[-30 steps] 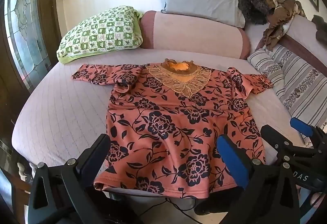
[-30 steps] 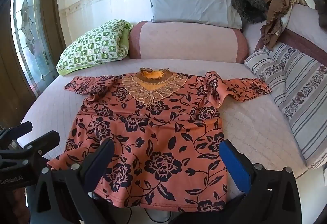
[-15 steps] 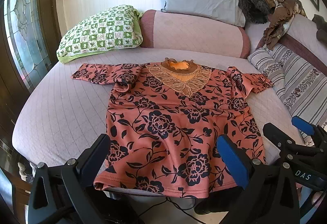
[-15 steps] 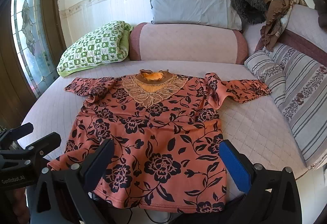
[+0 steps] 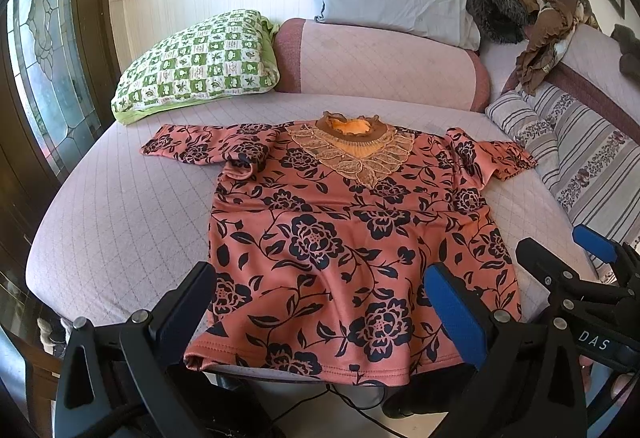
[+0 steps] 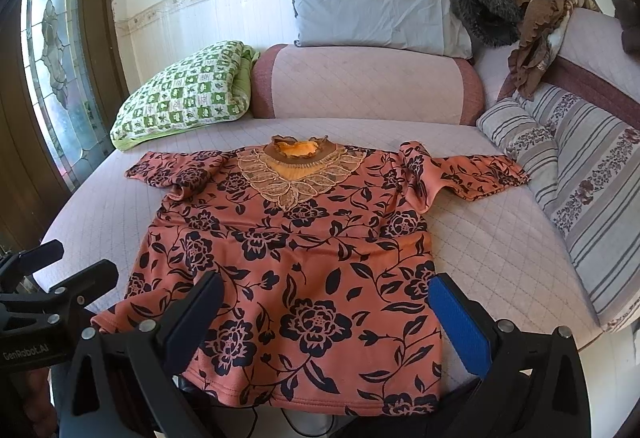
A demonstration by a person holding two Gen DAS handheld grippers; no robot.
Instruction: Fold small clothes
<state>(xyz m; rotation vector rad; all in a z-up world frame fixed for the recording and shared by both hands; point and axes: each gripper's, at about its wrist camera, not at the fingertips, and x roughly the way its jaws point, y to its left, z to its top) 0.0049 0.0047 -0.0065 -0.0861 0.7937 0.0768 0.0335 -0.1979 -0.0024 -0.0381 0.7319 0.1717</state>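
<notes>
Left hand-held gripper [image 5: 320, 302] edged slightly nearer blouse [image 5: 352, 238], views approx. same

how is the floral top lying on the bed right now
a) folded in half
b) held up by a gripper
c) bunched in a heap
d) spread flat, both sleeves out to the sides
d: the floral top lies spread flat on the bed with a sleeve out to each side, and the left gripper and right gripper are both open, not touching it.

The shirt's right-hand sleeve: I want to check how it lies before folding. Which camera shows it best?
The right wrist view: the sleeve spreads out fully, bunched near the shoulder. In the left wrist view it looks foreshortened and crumpled near the striped cushion.
</notes>
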